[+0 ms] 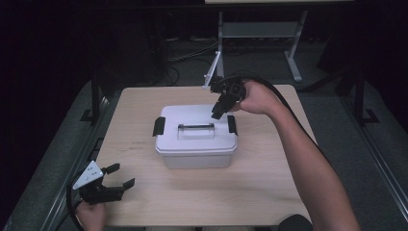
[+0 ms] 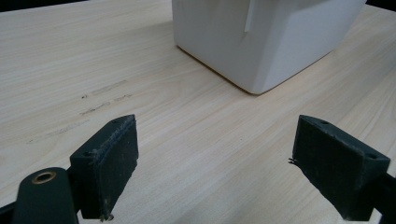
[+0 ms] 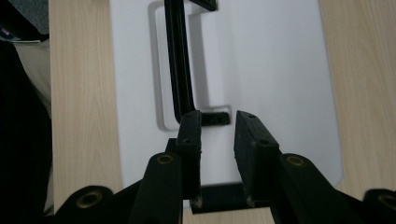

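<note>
A white lidded box (image 1: 195, 147) stands in the middle of the wooden table (image 1: 139, 106). It has a black latch on its left end (image 1: 159, 126), another on its right end (image 1: 232, 124), and a black handle (image 1: 196, 127) lying flat in a recess of the lid. My right gripper (image 1: 216, 114) hangs over the lid's right end and points down. In the right gripper view its jaws (image 3: 218, 122) stand a little apart with nothing between them, above the handle's end (image 3: 180, 70) and the latch (image 3: 219, 200). My left gripper (image 1: 123, 175) rests wide open near the table's front left, facing the box's corner (image 2: 261, 42).
Bare tabletop lies around the box on all sides. Behind the table stands a metal frame (image 1: 260, 30), with cables (image 1: 192, 53) on the dark floor. Dark stands flank the table at left (image 1: 94, 101) and right (image 1: 361, 101).
</note>
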Demonstrator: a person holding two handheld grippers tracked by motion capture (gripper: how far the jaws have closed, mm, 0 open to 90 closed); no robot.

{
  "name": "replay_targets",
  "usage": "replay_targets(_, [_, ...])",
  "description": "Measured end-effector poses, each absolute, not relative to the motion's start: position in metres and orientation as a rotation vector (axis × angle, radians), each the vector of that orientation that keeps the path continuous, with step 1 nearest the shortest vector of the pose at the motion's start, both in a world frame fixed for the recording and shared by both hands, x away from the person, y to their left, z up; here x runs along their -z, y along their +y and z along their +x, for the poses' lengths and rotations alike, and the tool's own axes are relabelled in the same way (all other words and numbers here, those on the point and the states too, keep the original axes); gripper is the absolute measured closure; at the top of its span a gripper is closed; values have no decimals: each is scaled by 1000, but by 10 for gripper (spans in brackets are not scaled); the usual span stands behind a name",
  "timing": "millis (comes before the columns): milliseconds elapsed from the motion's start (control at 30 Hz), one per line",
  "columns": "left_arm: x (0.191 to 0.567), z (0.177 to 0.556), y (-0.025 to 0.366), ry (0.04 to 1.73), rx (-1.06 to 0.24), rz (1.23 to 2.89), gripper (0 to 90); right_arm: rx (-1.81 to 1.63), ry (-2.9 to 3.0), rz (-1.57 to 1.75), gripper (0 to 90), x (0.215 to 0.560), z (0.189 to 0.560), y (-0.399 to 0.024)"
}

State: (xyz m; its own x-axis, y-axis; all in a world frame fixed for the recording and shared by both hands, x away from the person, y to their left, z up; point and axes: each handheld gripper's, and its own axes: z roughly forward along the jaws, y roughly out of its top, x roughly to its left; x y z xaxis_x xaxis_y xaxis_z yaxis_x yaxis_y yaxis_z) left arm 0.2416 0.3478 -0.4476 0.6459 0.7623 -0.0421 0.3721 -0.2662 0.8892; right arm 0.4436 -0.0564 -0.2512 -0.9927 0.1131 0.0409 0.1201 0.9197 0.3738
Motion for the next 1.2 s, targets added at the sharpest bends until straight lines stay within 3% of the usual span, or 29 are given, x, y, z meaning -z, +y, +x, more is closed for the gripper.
replay_targets(567, [448, 242, 347, 903, -495, 1880, 136, 617, -3049, -323, 671, 261, 430, -109])
replay_targets(1200, [449, 241, 349, 906, -493, 1874, 135, 647, -3039, -474, 472, 282, 425, -140])
